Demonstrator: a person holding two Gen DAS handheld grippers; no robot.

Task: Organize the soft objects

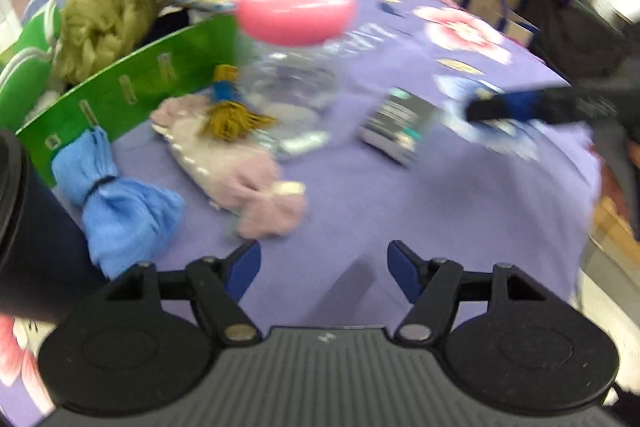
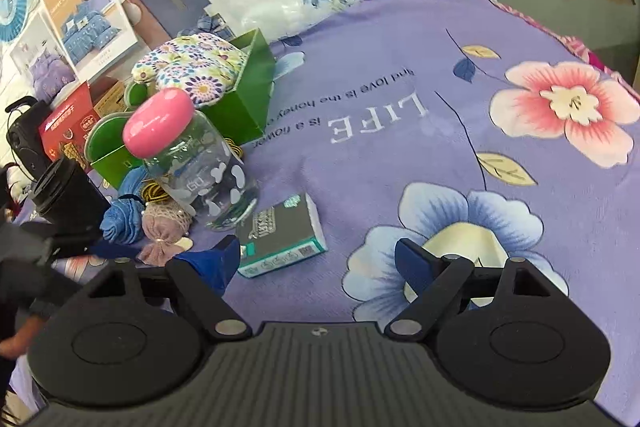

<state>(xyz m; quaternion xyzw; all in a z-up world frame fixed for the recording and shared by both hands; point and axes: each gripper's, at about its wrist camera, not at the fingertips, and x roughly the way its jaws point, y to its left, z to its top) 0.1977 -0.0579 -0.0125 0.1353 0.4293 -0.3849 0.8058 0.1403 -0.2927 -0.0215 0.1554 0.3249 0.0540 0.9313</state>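
Left gripper [image 1: 324, 273] hovering over purple blanket [image 1: 400, 195], jaws wide, gripping nothing; pink pouch [image 1: 228, 163] and blue cloth [image 1: 124, 203] lying just ahead beside green box [image 1: 132, 91]. Right gripper [image 2: 318, 261] gaping, empty too.

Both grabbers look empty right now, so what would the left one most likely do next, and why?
Probably ease the left gripper forward and down onto the pink cloth bundle. Its jaws stand open with nothing between them, and that soft bundle lies loose on the purple blanket just ahead, outside the green box.
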